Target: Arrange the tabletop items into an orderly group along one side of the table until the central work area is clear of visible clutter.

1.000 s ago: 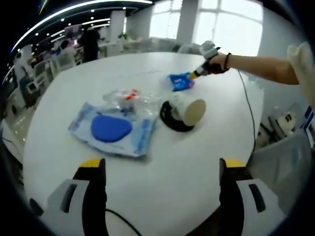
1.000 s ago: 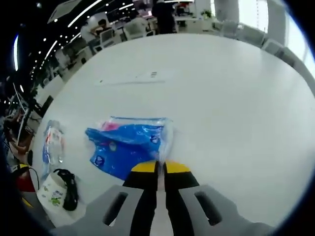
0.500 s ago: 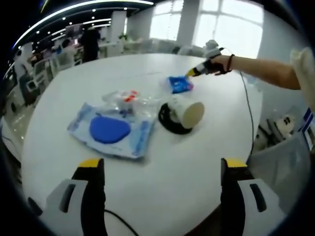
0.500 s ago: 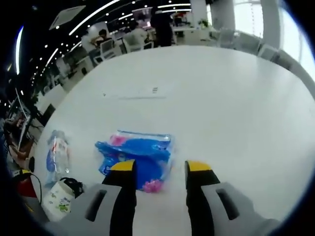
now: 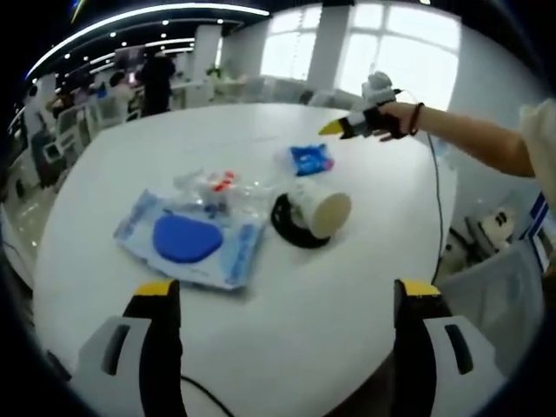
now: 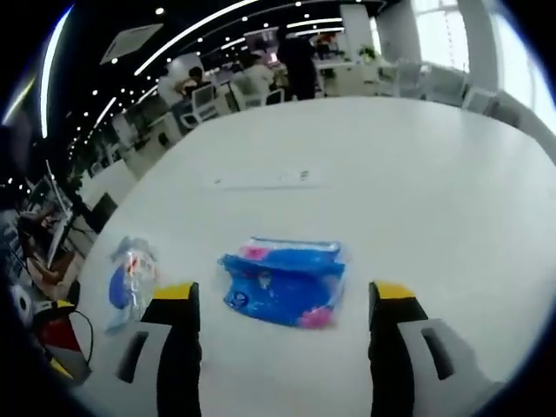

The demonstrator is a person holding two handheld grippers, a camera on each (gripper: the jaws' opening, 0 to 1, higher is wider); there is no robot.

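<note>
Table (image 5: pixel 365 261): smooth, white, rounded edge. Blue packet (image 6: pixel 285 282), crinkled glossy plastic with pink spots, lies flat just ahead of the right tool (image 6: pixel 285 300), between its yellow-tipped jaws but untouched; jaws spread wide, holding nothing. Left tool (image 5: pixel 282 291) likewise wide open and empty, well short of a flat clear pouch (image 5: pixel 187 241) with a blue oval inside, a black cable coil (image 5: pixel 287 228) and a white cup (image 5: pixel 323 208) lying on its side.

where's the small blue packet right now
In the right gripper view, the small blue packet lies on the white table, just ahead of the open right gripper.
</note>
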